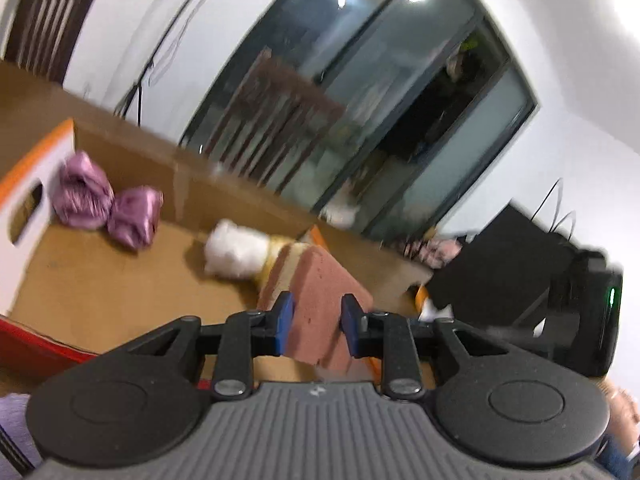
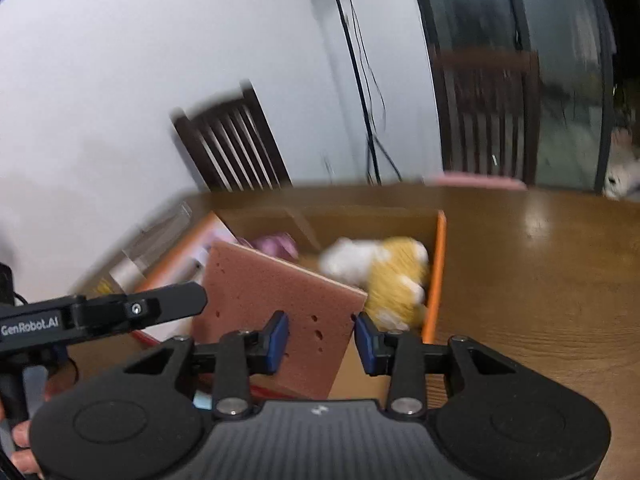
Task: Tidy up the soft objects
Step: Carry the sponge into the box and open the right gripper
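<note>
Pinkish-brown sponge (image 1: 316,304) fills the gap between the blue pads of the left gripper (image 1: 316,326), whose jaws are clamped on one edge of the slab. The right gripper (image 2: 322,342) grips the same sponge (image 2: 276,300) at its other edge, its jaws closed against the foam as well, so the slab hangs tilted between the two tools above an open cardboard box (image 2: 438,264) with orange rims. Inside the box lie a white-and-yellow plush toy (image 2: 384,276) near the right wall and a crumpled purple fabric bundle (image 1: 106,206) toward the far left corner. The box stands on a brown wooden table (image 2: 540,280). Behind the table stand dark wooden chairs (image 2: 236,144) against a white wall and a dark glass door.
</note>
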`<action>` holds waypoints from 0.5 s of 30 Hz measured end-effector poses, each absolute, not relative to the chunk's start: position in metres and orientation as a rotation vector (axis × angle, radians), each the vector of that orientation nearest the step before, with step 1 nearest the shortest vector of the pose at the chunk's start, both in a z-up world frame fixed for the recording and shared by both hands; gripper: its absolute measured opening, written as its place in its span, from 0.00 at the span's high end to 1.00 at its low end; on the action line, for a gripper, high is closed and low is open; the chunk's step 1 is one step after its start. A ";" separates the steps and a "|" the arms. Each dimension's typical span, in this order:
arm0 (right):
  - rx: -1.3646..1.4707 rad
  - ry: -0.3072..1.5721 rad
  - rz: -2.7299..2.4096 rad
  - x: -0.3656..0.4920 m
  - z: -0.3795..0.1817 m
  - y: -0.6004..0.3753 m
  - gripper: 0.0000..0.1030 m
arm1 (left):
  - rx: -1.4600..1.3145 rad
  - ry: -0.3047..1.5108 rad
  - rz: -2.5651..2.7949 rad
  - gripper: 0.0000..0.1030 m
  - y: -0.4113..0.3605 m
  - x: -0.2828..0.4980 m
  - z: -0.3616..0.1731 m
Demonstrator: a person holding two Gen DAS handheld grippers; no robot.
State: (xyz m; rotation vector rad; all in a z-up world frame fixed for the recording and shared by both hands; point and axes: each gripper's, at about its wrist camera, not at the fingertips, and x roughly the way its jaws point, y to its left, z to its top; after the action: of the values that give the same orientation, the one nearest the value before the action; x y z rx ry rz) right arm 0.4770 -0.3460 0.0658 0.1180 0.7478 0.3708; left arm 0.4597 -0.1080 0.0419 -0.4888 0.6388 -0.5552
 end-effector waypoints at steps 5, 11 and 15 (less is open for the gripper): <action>0.018 0.898 0.392 0.502 0.053 -0.328 0.72 | -0.430 0.712 -0.612 0.76 -0.128 0.468 0.021; -0.065 0.837 0.372 0.487 0.065 -0.319 0.65 | -0.364 0.654 -0.558 0.73 -0.118 0.457 0.033; -0.074 0.795 0.352 0.477 0.081 -0.320 0.59 | -0.326 0.616 -0.500 0.65 -0.100 0.445 0.056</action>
State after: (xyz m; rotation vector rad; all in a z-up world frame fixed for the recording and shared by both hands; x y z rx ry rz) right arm 0.4774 -0.3200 0.0810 -0.0738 0.7951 0.3524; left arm 0.4449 -0.0998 0.0565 -0.3258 0.6163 -0.4999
